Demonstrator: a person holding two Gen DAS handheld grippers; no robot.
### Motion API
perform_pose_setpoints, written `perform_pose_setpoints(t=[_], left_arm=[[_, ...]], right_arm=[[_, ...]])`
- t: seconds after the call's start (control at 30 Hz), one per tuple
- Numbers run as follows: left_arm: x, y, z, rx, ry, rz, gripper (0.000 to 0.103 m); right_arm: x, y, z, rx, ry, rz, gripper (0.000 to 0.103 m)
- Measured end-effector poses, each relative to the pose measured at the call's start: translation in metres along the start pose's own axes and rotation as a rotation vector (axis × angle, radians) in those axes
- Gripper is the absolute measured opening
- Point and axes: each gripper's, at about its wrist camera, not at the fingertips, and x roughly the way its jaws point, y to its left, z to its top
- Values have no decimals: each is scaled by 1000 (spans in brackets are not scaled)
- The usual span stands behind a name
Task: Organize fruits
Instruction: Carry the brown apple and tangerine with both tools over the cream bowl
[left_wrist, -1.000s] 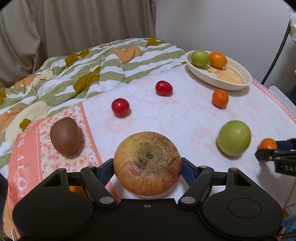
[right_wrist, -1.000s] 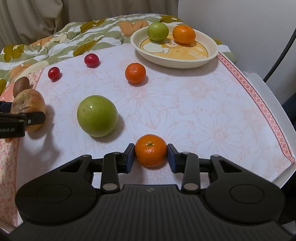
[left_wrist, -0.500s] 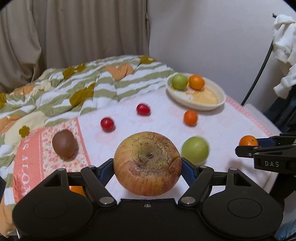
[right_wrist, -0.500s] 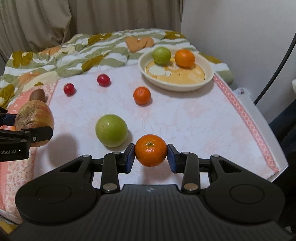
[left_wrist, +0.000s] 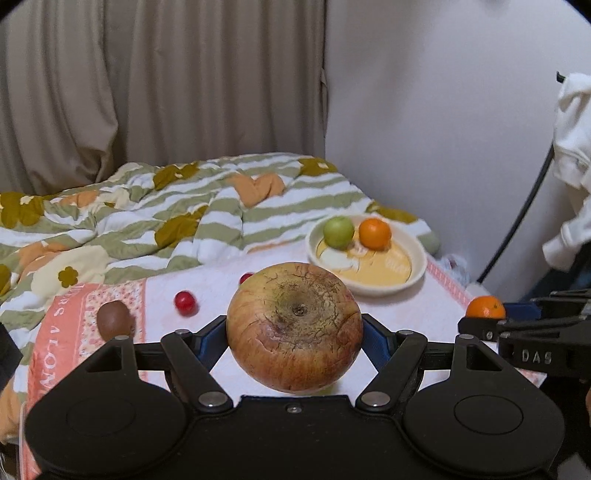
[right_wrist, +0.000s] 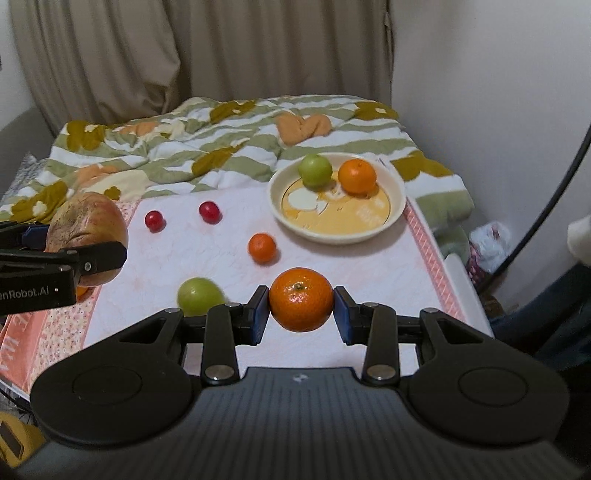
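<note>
My left gripper (left_wrist: 294, 334) is shut on a wrinkled red-yellow apple (left_wrist: 294, 326), held in the air above the table; the same apple (right_wrist: 86, 236) shows at the left of the right wrist view. My right gripper (right_wrist: 301, 310) is shut on a mandarin (right_wrist: 301, 299), also lifted clear of the cloth. A cream bowl (right_wrist: 397, 206) at the far right of the table holds a small green apple (right_wrist: 315, 171) and an orange (right_wrist: 357, 176). Loose on the cloth lie a mandarin (right_wrist: 262, 248), a green apple (right_wrist: 199, 295), two red cherry-like fruits (right_wrist: 153, 220) (right_wrist: 209, 211) and a brown kiwi (left_wrist: 113, 317).
The table (right_wrist: 369, 269) has a pink floral cloth with a patterned border and a right edge close to the wall. A striped, flowered blanket (right_wrist: 221, 147) lies behind it, with curtains beyond. A black cable (right_wrist: 546, 221) hangs at the right.
Both grippers have risen off the table with their fruit and tipped up, so the table looks smaller and farther and more curtain and wall shows. The loose fruits have not shifted.
</note>
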Motion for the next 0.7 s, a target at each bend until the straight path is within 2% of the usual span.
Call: perform_pose_setpoints(t=[0.33, 0.53, 0.7], left_arm=[[26, -72, 28, -76, -34, 61, 78], [61, -94, 46, -64, -27, 62, 78], [98, -98, 60, -49, -7, 48, 78]], right_arm=[[11, -74, 35, -121, -26, 80, 53], [34, -107, 62, -134, -35, 83, 52], [60, -126, 82, -104, -36, 66, 53]])
